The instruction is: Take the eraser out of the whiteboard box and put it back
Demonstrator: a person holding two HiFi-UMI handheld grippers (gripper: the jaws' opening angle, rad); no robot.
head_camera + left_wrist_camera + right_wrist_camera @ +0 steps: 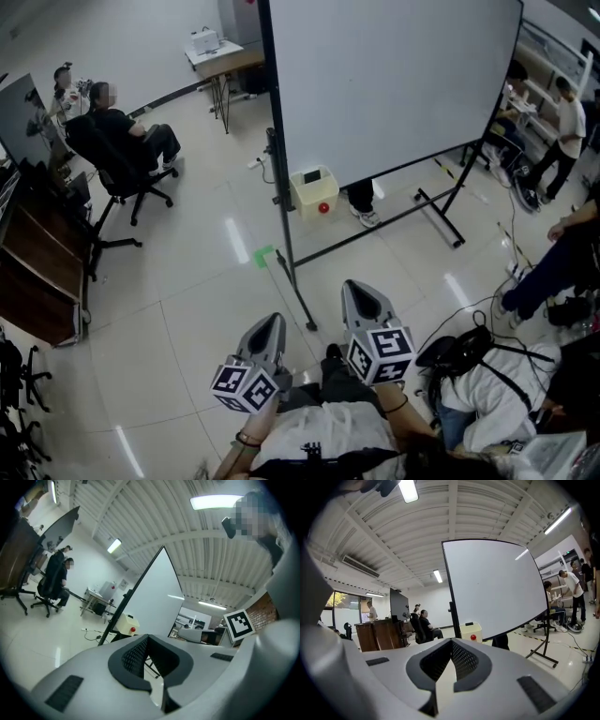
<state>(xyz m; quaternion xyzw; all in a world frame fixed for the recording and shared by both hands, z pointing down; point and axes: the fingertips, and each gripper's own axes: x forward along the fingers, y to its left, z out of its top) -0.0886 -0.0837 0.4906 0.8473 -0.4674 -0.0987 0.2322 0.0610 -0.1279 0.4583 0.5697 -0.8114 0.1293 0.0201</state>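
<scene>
A cream whiteboard box (314, 194) with a red knob hangs at the lower left corner of the big whiteboard (394, 84). A small dark eraser (311, 176) sits in its top. The box also shows in the left gripper view (124, 623) and in the right gripper view (470, 632), where the eraser (469, 624) pokes out of it. My left gripper (273, 322) and right gripper (361, 291) are held low and near me, well short of the box. Both are shut with nothing between their jaws, as the left gripper (148, 637) and right gripper (451, 641) show in their own views.
The whiteboard's black stand leg (302, 298) runs along the floor towards me. A person sits in an office chair (122, 150) at the left, by a wooden cabinet (37, 267). Another person crouches with a black bag (457, 352) and cables at my right; more people stand at the far right.
</scene>
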